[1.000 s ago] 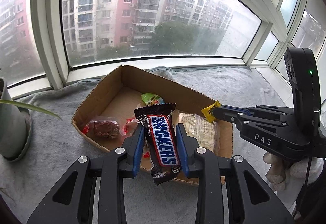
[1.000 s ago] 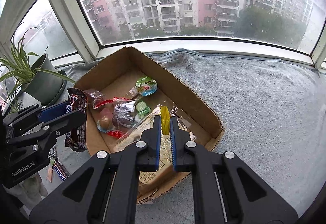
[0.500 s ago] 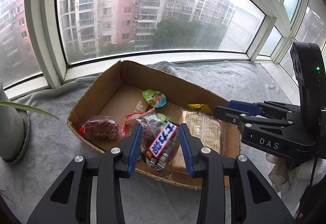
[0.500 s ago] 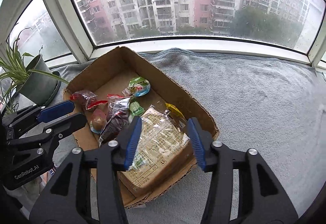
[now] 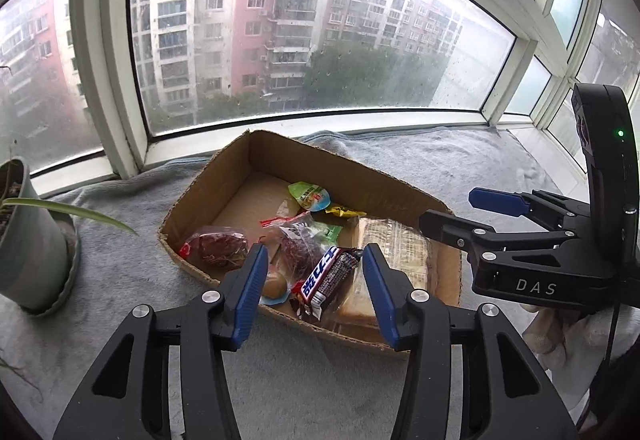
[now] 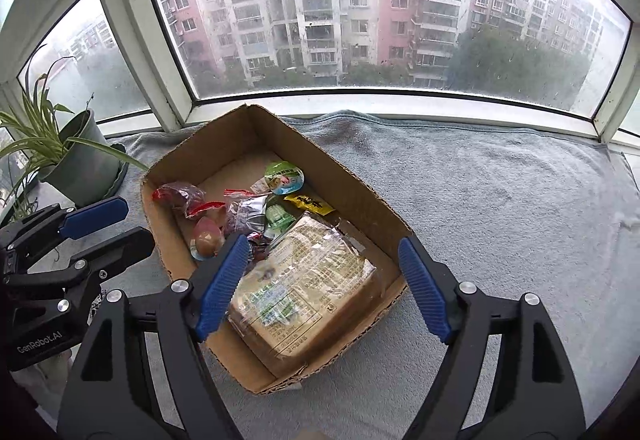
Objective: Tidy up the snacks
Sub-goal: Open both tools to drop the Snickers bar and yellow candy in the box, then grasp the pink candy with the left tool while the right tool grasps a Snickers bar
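A cardboard box [image 6: 360, 196] sits on a grey blanket [image 6: 500, 200] along a windowsill, its long axis running from the near right to the far left corner in the right wrist view. A potted plant [image 6: 80, 160] stands just beside its far left side, with apartment blocks behind the glass.

Inside, a large flat noodle pack [image 6: 304, 280] fills the near end, lying along the box's length. Beyond it are a small yellow packet [image 6: 310, 204], a round green-lidded cup [image 6: 284, 178], a small green sachet [image 6: 278, 218], a red-wrapped snack [image 6: 176, 194] near the left wall and a brown egg-shaped snack [image 6: 208, 236].

The left gripper [image 5: 314, 288] hangs over the near edge of the box, its jaws opening; the chocolate bar [image 5: 326, 282] lies between the 2 blue pads but neither touches it. The bar rests tilted on the other snacks, its long axis pointing from the near rim up and right toward the noodle pack [image 5: 394, 248]. Its near end seems to lean on the box rim, though the wrapper hides the contact.

The right gripper [image 6: 324, 288] is spread wide and opening further above the noodle pack, with nothing pinched. In the left wrist view it [image 5: 460, 212] reaches over the box's right wall, a gloved hand [image 5: 560, 336] beneath it.
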Demonstrator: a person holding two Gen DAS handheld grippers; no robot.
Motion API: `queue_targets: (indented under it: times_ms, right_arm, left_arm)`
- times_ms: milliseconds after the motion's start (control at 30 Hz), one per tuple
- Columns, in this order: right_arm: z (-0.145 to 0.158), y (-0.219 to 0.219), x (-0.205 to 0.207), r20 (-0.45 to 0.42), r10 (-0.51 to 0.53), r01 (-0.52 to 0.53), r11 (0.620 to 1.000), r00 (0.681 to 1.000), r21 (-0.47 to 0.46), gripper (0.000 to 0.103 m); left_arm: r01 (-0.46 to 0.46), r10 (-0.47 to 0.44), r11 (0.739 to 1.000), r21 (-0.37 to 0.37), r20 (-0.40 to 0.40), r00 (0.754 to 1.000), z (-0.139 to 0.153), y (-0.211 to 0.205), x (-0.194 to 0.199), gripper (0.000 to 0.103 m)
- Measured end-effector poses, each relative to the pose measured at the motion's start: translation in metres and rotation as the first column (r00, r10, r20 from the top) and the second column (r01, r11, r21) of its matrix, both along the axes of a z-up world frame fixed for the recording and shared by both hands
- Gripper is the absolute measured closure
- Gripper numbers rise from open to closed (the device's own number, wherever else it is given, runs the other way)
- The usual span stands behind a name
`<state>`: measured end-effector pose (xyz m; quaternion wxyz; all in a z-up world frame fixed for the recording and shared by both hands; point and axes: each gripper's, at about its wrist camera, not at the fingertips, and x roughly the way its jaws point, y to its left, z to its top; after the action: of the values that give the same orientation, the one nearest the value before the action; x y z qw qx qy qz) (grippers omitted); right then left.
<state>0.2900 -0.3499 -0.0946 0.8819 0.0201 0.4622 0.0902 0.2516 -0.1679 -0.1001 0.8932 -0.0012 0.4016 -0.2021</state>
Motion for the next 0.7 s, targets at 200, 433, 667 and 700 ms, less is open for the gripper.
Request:
queue_targets:
  times_ms: [200, 433, 667, 700]
  right_arm:
    - [0.017, 0.011, -0.021, 0.027, 0.023, -0.023, 1.0, 0.999, 0.003, 0.021]
    - [0.038, 0.027, -0.048, 0.065, 0.061, -0.063, 0.998, 0.996, 0.022, 0.02]
    - [0.05, 0.044, -0.076, 0.083, 0.114, -0.118, 0.992, 0.99, 0.048, 0.02]
    - [0.051, 0.048, -0.079, 0.084, 0.122, -0.126, 0.991, 0.989, 0.053, 0.02]
  left_arm:
    - [-0.001, 0.001, 1.0, -0.002, 0.024, 1.0, 0.012, 0.01, -0.02, 0.053]
    - [0.0, 0.0, 1.0, -0.015, 0.041, 0.999, 0.024, 0.028, -0.046, 0.052]
    - [-0.055, 0.056, 0.998, -0.038, 0.04, 0.998, 0.034, 0.073, -0.071, 0.052]
    - [-0.068, 0.07, 0.997, -0.047, 0.037, 0.997, 0.035, 0.081, -0.074, 0.052]
